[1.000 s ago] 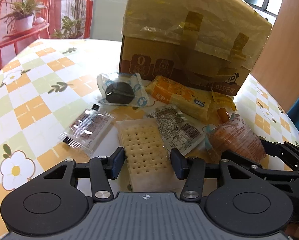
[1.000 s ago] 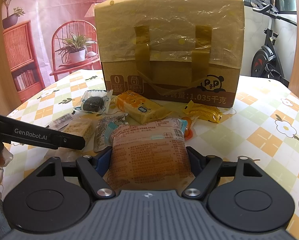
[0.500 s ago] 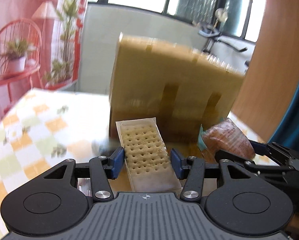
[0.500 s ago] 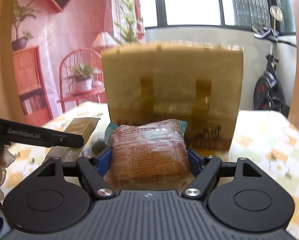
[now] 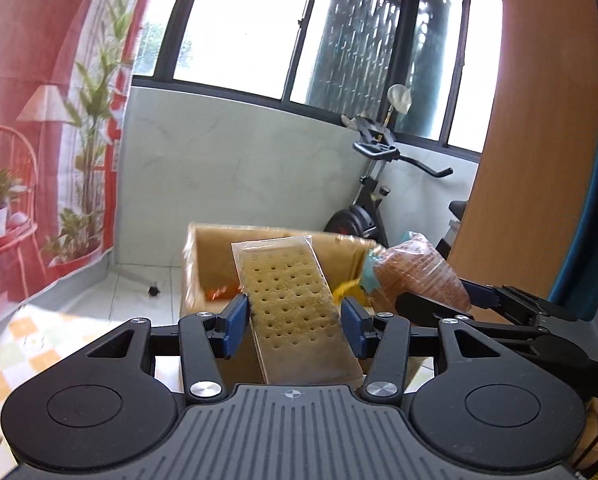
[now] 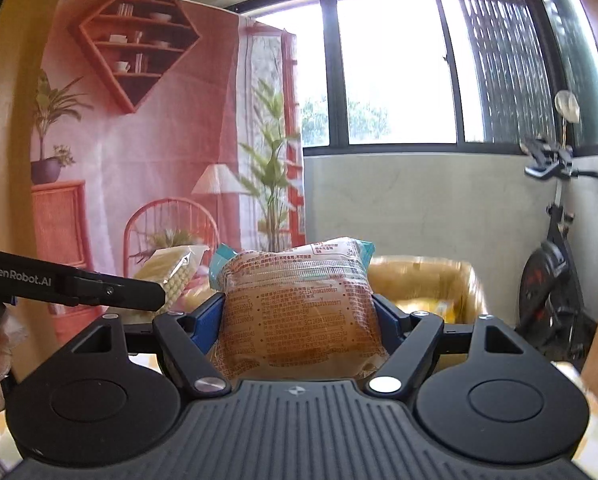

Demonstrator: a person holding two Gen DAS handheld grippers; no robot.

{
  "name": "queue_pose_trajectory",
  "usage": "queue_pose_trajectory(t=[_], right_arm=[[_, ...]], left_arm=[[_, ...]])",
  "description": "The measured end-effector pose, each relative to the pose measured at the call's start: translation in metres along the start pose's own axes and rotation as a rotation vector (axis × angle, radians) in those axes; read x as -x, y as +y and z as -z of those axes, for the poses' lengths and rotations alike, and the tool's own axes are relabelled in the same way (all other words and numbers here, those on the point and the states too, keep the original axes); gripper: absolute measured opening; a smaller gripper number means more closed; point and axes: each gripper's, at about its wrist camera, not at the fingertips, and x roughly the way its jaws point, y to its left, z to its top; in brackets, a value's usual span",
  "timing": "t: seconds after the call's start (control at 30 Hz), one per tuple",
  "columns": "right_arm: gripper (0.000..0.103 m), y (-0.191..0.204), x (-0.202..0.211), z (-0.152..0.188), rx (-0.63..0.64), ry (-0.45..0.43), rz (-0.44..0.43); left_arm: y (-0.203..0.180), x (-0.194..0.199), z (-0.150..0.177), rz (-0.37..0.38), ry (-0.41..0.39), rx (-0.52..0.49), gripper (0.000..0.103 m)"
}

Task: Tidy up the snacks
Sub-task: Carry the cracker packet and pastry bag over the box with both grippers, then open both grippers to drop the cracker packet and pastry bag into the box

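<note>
The left gripper [image 5: 293, 322] has its blue fingers [image 5: 234, 326] closed partway on a cracker pack [image 5: 295, 308], pads pressing both long edges; the pack juts forward toward 12 o'clock, its far end tilted up. The right gripper [image 6: 299, 320] has wider-set fingers [image 6: 208, 324] clamped on a plump bread pack [image 6: 299, 312] with printed text, which bulges up between them.

Beyond the cracker pack, at 12 o'clock in the left view, the open box [image 5: 211, 256] stands with orange and yellow wrappers showing inside. At 3 o'clock there, the right gripper and its bread pack [image 5: 419, 272] hang just beside the left one. In the right view the box [image 6: 427, 284] lies behind the bread pack toward 2 o'clock, and the left gripper's arm with the cracker pack [image 6: 175, 276] enters from 9 o'clock.

A strip of checked counter [image 5: 15, 344] shows at 8 o'clock in the left view. An exercise bike [image 6: 551, 280] stands at 3 o'clock under the window [image 6: 395, 68].
</note>
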Motion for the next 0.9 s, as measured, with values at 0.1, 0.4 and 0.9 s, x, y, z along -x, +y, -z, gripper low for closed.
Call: queue_pose_trajectory(t=[0.1,0.4,0.9], right_arm=[[0.077,-0.01,-0.019,-0.015,0.017,-0.002,0.013],[0.077,-0.047,-0.078,-0.037,-0.053,0.096,0.017],[0.08,-0.075,-0.175,-0.042,-0.099,0.301,0.051]], left_arm=[[-0.002,-0.017,-0.015,0.005,0.009,-0.004,0.053],[0.02,-0.057,-0.032,0.026,0.096,0.062,0.053],[0.058,-0.136,-0.044,0.013,0.231,0.114,0.053]])
